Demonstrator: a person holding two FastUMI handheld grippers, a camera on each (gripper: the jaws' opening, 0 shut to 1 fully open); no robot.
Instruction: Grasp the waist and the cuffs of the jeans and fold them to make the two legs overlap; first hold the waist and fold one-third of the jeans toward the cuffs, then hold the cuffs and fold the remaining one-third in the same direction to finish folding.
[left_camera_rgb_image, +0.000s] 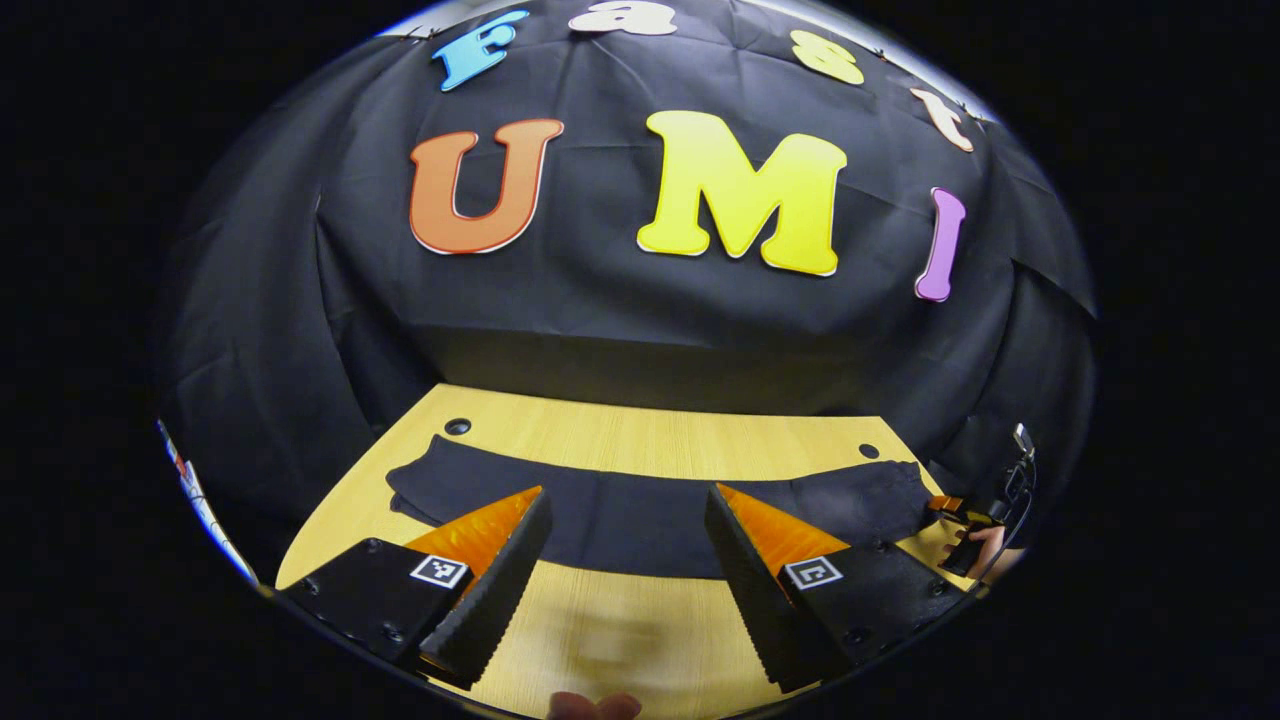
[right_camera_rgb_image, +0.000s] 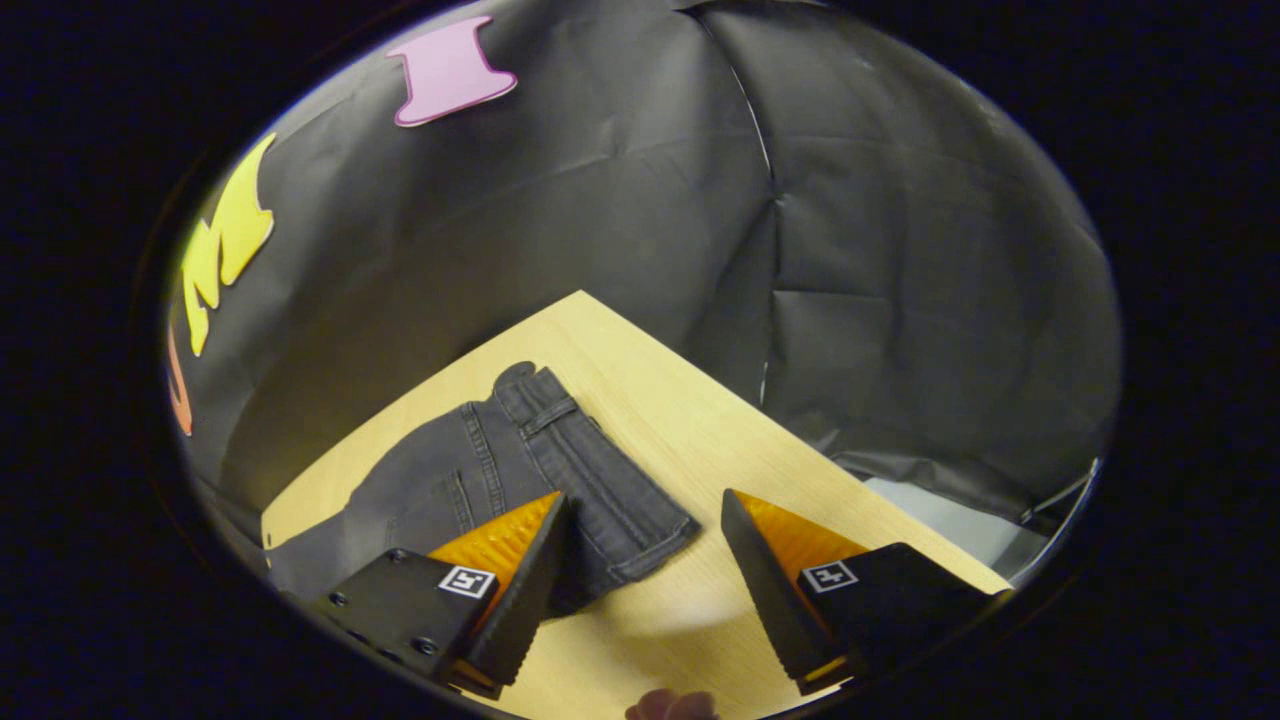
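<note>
Dark grey jeans (left_camera_rgb_image: 640, 505) lie flat across the wooden table (left_camera_rgb_image: 600, 420), stretched from left to right in the left gripper view. My left gripper (left_camera_rgb_image: 625, 535) hovers open over their near edge, with nothing between its fingers. In the right gripper view the waist end of the jeans (right_camera_rgb_image: 560, 460), with belt loops and a pocket, lies near the table's corner. My right gripper (right_camera_rgb_image: 640, 555) stands open just above the waistband's near corner, holding nothing. That same gripper (left_camera_rgb_image: 965, 515), with a hand on it, appears at the far right of the left gripper view.
Black cloth walls close in behind and beside the table (right_camera_rgb_image: 700, 420). Two dark round holes (left_camera_rgb_image: 457, 426) sit in the tabletop near its back edge. Bare wood lies between the jeans and the table's near edge. A fingertip (left_camera_rgb_image: 595, 705) shows at the bottom.
</note>
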